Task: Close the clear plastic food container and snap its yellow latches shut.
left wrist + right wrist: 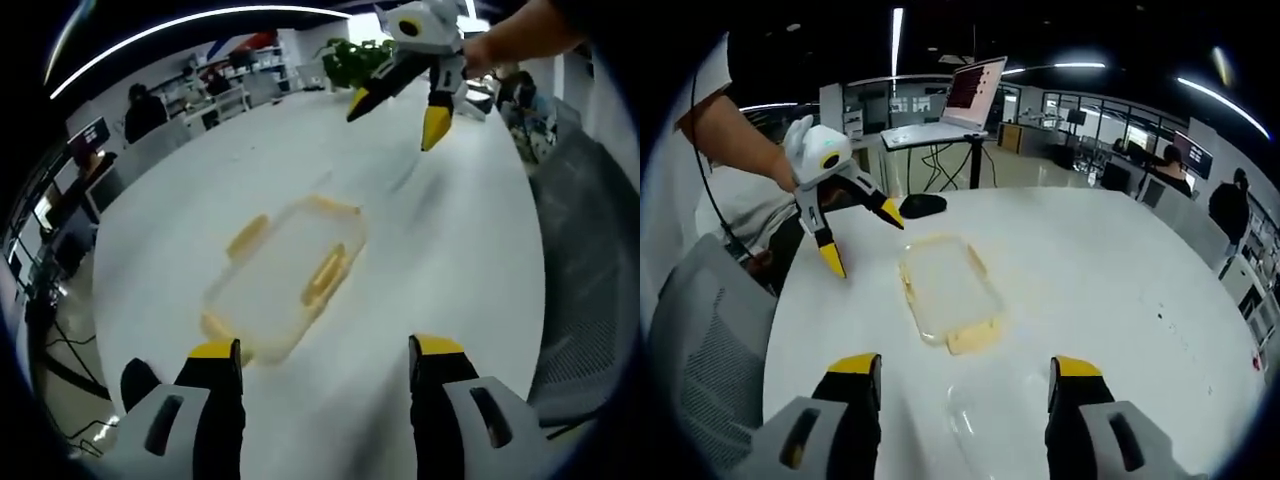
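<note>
Clear plastic container [290,275] lying on a white table [450,260] — yellow latches [325,275] showing.
Left gripper [325,362] and right gripper [965,370] are hovering near it — jaws wide, holding nothing.

A wide white bench [460,250] with a rounded edge carries the things. A clear plastic box [290,275] with yellow latches [325,275] lies flat near its middle; in the right gripper view the box [948,290] sits lengthwise, a yellow latch [973,338] at its near end. Farther off, a dark, flat object [923,206] rests near the bench's far edge.
</note>
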{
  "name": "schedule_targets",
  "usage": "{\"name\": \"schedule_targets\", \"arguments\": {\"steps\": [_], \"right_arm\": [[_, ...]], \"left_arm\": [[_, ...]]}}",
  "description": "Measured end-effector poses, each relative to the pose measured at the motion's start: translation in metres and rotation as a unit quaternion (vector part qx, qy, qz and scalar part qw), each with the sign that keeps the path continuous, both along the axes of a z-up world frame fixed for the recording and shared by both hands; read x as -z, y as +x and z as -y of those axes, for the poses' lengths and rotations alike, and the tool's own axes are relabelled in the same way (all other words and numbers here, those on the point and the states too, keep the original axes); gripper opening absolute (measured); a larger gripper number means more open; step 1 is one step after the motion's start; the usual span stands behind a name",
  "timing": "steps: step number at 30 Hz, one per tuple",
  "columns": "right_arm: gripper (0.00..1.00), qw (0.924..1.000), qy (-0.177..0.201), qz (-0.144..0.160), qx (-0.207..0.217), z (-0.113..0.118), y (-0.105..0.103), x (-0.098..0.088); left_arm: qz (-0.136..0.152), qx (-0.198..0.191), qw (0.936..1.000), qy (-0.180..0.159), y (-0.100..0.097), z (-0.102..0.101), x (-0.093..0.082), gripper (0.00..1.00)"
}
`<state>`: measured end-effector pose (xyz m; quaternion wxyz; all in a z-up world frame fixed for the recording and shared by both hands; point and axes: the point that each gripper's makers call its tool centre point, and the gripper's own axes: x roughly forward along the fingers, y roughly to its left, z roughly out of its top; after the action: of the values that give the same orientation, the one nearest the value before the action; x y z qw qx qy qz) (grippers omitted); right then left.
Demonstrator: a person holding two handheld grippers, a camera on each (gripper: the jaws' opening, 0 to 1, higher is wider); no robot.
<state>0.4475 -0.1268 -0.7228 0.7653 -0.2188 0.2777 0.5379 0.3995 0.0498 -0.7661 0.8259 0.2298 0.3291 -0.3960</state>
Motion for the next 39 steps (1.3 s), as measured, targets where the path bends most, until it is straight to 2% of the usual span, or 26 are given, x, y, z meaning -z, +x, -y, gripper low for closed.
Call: {"name": "schedule_targets", "arguments": {"steps": [11,13,15,18,23,36,39], "right_arm": [[0.63,0.9995,-0.014,-0.003,-0.027,-0.01,0.009,0.008],[0.64,0.9996,-0.006,-0.014,-0.022,-0.012,0.012,0.007],[0.66,0.999,-0.017,0.009,-0.041,-0.015,0.014,0.007],[0.65,0.9992,-0.012,-0.002,-0.038,-0.019,0.016,0.007],[0.67,0.9986,-0.019,0.01,-0.049,-0.022,0.022,0.008],[0.66,0.9961,-0.036,0.002,-0.08,-0.033,0.027,0.018],[0.66,0.9951,-0.042,0.002,-0.09,-0.034,0.028,0.02]], "left_arm": [[0.001,0.0,1.0,0.002,0.015,-0.007,-0.001,0.66],[0.001,-0.003,1.0,0.003,0.019,-0.01,-0.001,0.66],[0.002,-0.003,1.0,0.003,0.022,-0.011,-0.001,0.66],[0.003,-0.003,1.0,0.007,0.026,-0.015,-0.001,0.67],[-0.001,-0.001,0.9999,0.015,0.03,-0.023,0.001,0.68],[-0.007,0.016,0.9993,0.032,0.042,-0.033,0.006,0.67],[0.005,0.03,0.9985,0.046,0.048,-0.034,0.004,0.64]]}}
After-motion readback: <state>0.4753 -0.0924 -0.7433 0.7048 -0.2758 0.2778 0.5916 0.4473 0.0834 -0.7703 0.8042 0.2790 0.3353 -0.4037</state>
